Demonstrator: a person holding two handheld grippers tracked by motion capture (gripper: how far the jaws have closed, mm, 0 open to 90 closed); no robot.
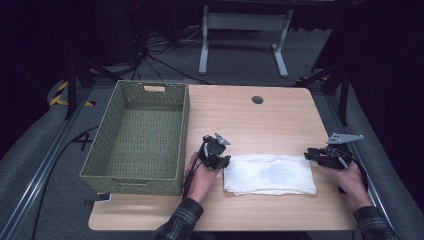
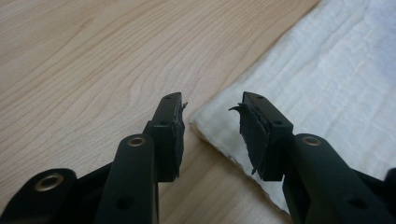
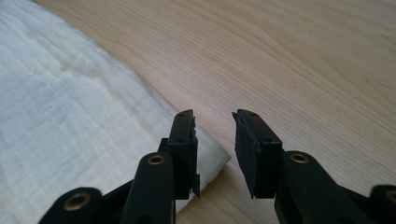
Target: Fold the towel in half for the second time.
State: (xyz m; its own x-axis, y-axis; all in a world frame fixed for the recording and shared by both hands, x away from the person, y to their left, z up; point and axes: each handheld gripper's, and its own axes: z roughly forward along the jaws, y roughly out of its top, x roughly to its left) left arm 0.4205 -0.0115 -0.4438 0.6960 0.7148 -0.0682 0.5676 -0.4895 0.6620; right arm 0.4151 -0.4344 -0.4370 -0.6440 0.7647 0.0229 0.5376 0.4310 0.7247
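**Cloth folded flat, both ends about to be gripped**

High view: a white cloth [image 1: 270, 174] lies folded in a strip on the worktop [image 1: 280, 117], just right of an empty woven basket [image 1: 142, 132]. The left hand-held gripper [image 1: 223, 161] sits at its left end, the right hand-held gripper [image 1: 314, 155] at its right end.

Left gripper view: the jaws stand apart, holding nothing, straddling the cloth's corner [image 2: 205, 122].

Right gripper view: the jaws are likewise parted and empty, one over the cloth's corner [image 3: 215, 156].

Judgement: neither end is gripped yet; any lift, further fold or move to the basket remains.
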